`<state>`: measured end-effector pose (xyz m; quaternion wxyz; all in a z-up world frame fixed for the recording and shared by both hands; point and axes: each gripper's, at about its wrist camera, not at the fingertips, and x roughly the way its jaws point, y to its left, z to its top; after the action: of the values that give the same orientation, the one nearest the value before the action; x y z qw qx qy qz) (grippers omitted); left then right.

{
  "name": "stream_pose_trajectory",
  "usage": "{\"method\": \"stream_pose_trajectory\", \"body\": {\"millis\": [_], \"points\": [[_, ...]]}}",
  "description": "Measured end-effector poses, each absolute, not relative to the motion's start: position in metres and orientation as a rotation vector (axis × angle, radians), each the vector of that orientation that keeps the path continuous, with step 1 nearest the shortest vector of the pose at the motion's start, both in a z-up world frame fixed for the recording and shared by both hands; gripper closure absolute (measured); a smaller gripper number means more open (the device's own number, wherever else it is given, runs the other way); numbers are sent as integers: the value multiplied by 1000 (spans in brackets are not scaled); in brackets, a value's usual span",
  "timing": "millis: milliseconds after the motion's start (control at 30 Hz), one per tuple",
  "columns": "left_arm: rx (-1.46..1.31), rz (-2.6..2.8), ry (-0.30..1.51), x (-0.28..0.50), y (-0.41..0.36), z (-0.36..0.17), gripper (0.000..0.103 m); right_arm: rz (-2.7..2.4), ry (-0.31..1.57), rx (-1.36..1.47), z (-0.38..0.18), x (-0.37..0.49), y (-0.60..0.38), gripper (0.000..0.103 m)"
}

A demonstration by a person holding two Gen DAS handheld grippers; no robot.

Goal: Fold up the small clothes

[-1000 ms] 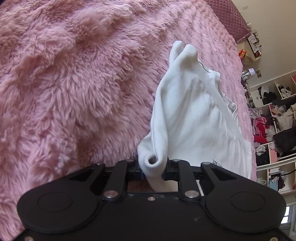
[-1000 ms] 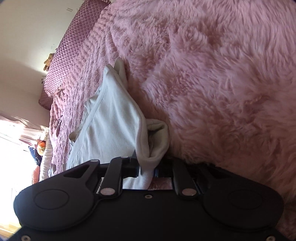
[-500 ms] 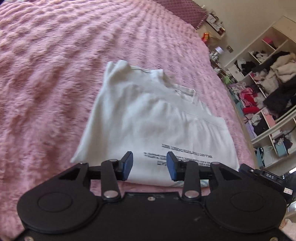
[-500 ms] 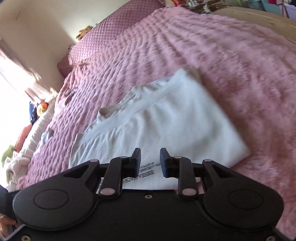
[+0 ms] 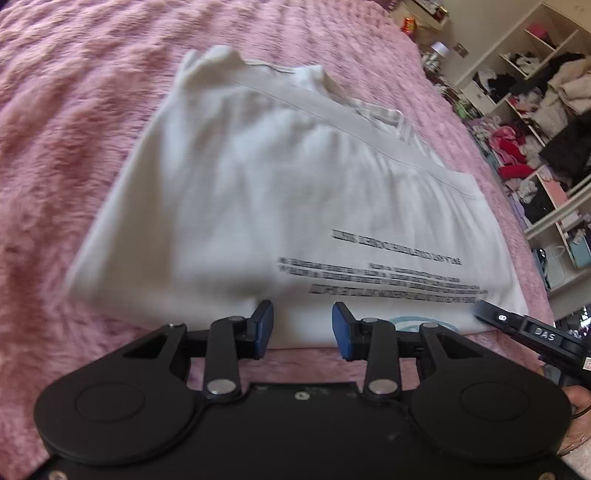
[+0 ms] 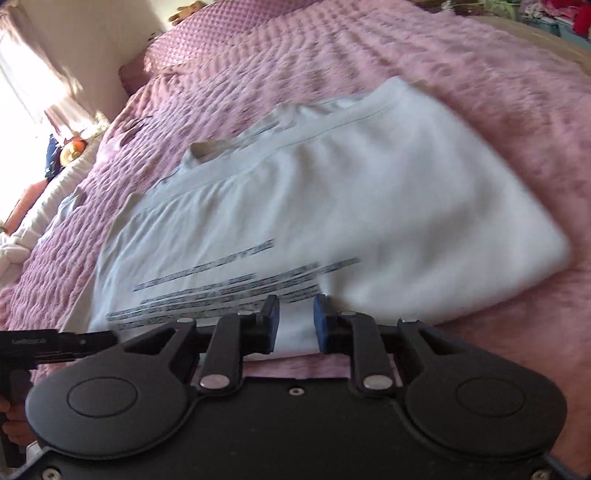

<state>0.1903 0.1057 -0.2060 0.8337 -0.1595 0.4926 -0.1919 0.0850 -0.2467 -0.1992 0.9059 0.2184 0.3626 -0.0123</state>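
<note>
A white T-shirt (image 5: 280,184) lies folded flat on the pink fluffy blanket (image 5: 74,110), with lines of black print near its closest edge. In the left wrist view my left gripper (image 5: 303,326) hovers just above that edge, open, its blue pads apart and holding nothing. The right wrist view shows the same shirt (image 6: 369,192) from the other side. My right gripper (image 6: 295,321) hangs over the printed edge with a narrow gap between its pads. Its jaws are closing, with no cloth pinched between them.
Open shelves (image 5: 535,110) stuffed with clothes stand past the bed's right side. A quilted pink headboard (image 6: 207,33) and a bright window (image 6: 22,74) lie at the far end. The other tool's black body (image 5: 532,332) pokes in at the right, and a hand's edge shows behind it.
A second ago both grippers were shut on bunched shirt cloth held up off the blanket. Both have let go, rolled level and drawn back. The shirt now lies flat and folded.
</note>
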Motion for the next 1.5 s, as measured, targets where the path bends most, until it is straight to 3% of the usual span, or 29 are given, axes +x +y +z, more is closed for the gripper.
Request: {"method": "stream_pose_trajectory", "body": {"millis": [100, 167, 233, 700, 800, 833, 867, 900, 933, 967, 1067, 1233, 1367, 1500], "points": [[-313, -334, 1038, 189, 139, -208, 66, -122, 753, 484, -199, 68, -294, 86], [-351, -315, 1057, 189, 156, -212, 77, -167, 753, 513, -201, 59, -319, 88], [-394, -307, 1071, 192, 167, -217, 83, -181, 751, 549, -205, 52, -335, 88], [-415, -295, 1069, 195, 164, -225, 79, -218, 748, 443, -211, 50, -321, 89], [-401, -306, 1067, 193, 157, -212, 67, -219, 755, 441, -207, 50, -320, 89], [-382, -312, 1058, 191, 152, -203, 58, -217, 759, 435, -204, 50, -319, 86], [-355, -318, 1040, 189, 146, -193, 47, -214, 761, 427, -198, 49, -314, 80], [-326, -321, 1015, 187, 141, -183, 42, -208, 754, 421, -191, 48, -310, 74], [-297, -330, 974, 185, 134, -170, 34, -198, 737, 407, -183, 47, -306, 60], [-284, -350, 932, 186, 128, -158, 24, -176, 704, 389, -174, 47, -300, 52], [-291, -429, 834, 199, 109, -134, 4, -106, 626, 329, -149, 62, -283, 51], [-128, -406, 714, 251, 69, -121, 4, -111, 534, 164, -132, 133, -272, 50], [-85, -258, 647, 300, 81, -132, 5, -209, 543, 90, -141, 182, -291, 50], [-113, -180, 703, 347, 102, -153, 20, -242, 584, 98, -154, 212, -316, 50]]}}
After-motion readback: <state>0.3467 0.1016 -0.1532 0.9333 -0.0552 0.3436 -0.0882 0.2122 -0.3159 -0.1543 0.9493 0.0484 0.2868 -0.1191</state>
